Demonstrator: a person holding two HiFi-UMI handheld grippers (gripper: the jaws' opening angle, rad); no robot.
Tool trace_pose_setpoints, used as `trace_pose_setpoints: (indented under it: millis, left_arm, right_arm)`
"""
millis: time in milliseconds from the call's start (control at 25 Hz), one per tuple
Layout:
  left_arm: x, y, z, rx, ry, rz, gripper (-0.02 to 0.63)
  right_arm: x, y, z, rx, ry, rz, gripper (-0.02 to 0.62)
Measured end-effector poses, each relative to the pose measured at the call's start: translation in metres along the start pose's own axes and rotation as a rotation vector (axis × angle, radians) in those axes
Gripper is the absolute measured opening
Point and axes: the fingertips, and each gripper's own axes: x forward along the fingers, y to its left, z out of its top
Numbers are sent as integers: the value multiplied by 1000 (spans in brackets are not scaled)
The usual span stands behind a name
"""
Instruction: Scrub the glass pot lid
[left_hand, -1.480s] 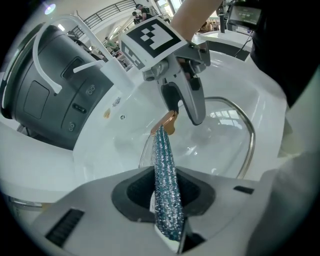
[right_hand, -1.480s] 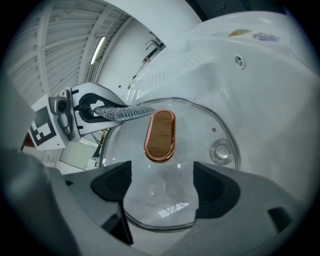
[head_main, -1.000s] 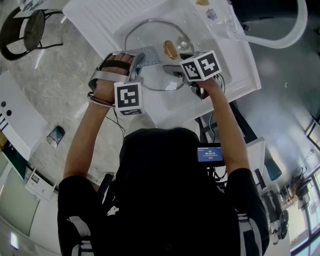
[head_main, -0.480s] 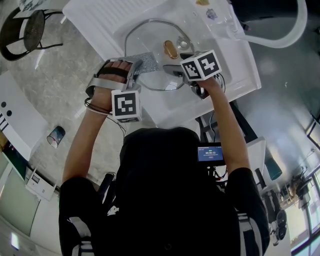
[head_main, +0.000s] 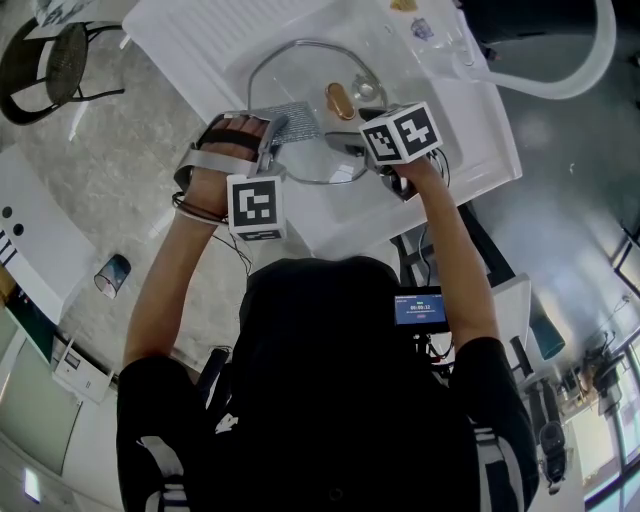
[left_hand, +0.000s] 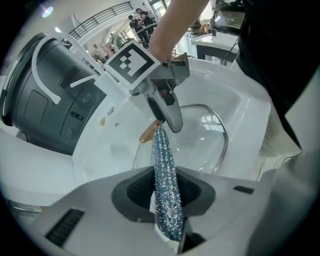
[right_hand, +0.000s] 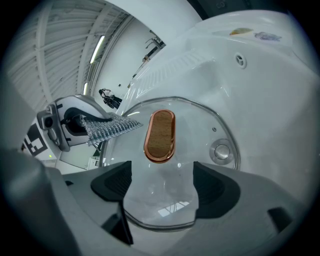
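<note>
Over sink (head_main: 462, 118), left hand-held gripper (left_hand: 166, 191) clamping scrubber (left_hand: 162, 155) nudged along lid (right_hand: 200, 131); right hand-held gripper (right_hand: 162, 185) stays spread.

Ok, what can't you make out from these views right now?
- Whether the scrub pad touches the glass lid: left gripper view sees it edge-on, head view looks down and gives no height.
- Whether the right claw, jaws apart, rests on the lid: clear glass in its view leaves that unclear.
- Lid's near right rim: head view, under the right cube.
- Dirt on the lid: too faint anywhere.

left gripper (head_main: 272, 133) drawn back slightly, scourer (head_main: 293, 120) too
</note>
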Motion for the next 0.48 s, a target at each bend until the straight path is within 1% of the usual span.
trace_pose_setpoints:
  millis: [120,280,480]
  left_arm:
    - [6,3,1,25,-1,9,75]
    - [13,9,2,23,-8,5,75]
    - [23,17,0,43,-2,5,75]
  right_arm:
    - [1,0,0,-1,2,3,365]
    - [-1,0,0,-2,4,2,365]
    - [0,0,0,-2,7,3,365]
